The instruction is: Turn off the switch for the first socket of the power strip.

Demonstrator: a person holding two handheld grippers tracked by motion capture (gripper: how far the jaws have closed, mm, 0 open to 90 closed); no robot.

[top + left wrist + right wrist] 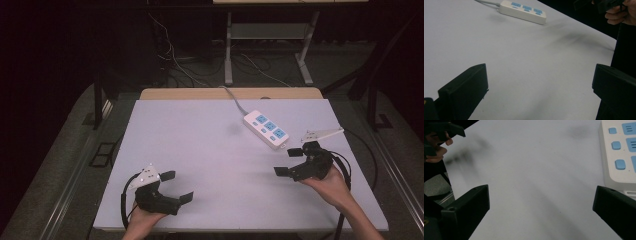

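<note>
A white power strip (266, 129) with blue sockets lies at the back right of the white table (200, 150), its grey cable (232, 96) running off the far edge. My left gripper (177, 186) hovers near the front left edge, open, nothing between its jaws. My right gripper (287, 161) is at the right side, just in front of the strip, open and empty. The strip (523, 11) lies far off in the left gripper view. In the right gripper view the strip (620, 155) sits close, beside the right jaw.
A wooden desk edge (230, 93) runs behind the white top. Beyond it stand metal table legs (228, 50) and loose cables (172, 62) on the dark floor. A dark rail (97, 95) stands at the table's left.
</note>
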